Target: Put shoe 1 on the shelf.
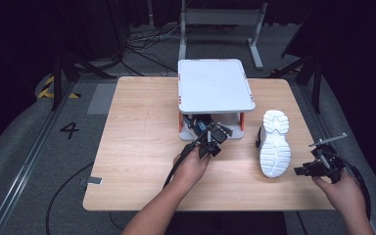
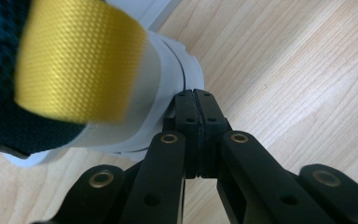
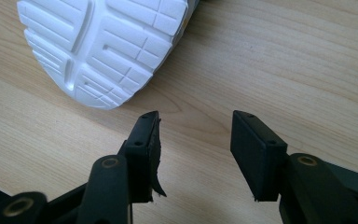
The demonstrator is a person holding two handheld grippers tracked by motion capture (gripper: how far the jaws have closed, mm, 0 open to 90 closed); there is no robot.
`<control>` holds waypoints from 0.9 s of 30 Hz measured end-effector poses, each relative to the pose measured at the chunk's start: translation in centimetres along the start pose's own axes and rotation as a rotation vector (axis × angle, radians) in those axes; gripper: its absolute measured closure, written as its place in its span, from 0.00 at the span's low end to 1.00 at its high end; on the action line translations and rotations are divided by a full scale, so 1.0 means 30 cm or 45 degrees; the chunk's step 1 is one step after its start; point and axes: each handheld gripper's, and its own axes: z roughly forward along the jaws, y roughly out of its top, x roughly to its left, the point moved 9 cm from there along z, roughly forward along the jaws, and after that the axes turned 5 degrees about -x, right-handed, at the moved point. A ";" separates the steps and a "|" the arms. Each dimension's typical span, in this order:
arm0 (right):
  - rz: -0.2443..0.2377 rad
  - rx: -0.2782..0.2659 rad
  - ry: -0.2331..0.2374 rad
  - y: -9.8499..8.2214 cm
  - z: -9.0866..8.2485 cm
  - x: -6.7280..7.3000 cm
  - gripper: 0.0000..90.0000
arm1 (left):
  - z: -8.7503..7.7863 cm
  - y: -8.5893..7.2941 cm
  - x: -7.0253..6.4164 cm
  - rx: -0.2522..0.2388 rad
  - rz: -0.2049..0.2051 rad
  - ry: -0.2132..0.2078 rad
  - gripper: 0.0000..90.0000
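Note:
A dark shoe [image 1: 199,125] with a white sole sits under the white stand [image 1: 215,85] at the table's middle back. In the left gripper view its white heel [image 2: 161,70] and yellow pull tab [image 2: 79,60] are very close. My left gripper [image 1: 211,141] is at that shoe, and the left gripper [image 2: 196,93] has its jaws pressed together, tips against the heel, with nothing seen between them. A second shoe [image 1: 275,142] lies sole-up to the right. My right gripper [image 1: 304,171] is open just short of that white sole [image 3: 102,42], and the right gripper [image 3: 196,121] holds nothing.
The wooden table [image 1: 137,147] has bare wood on its left half. The stand has orange legs and a flat white top. Black cables trail from both grippers. Behind the table are a metal frame [image 1: 220,19] and floor cables.

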 end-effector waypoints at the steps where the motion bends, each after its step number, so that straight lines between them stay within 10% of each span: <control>1: 0.000 0.002 -0.003 -0.002 -0.001 -0.005 0.59 | -0.004 -0.006 0.013 -0.001 -0.004 0.024 1.00; 7: 0.014 0.023 -0.003 -0.016 0.015 -0.020 0.59 | -0.004 -0.033 0.094 0.001 -0.082 0.058 1.00; 23: 0.005 0.033 0.002 -0.009 0.025 -0.003 0.59 | -0.009 -0.034 0.174 -0.025 -0.077 0.180 1.00; 27: -0.013 0.028 0.003 -0.004 0.027 0.006 0.59 | 0.005 -0.021 0.204 -0.025 -0.018 0.325 1.00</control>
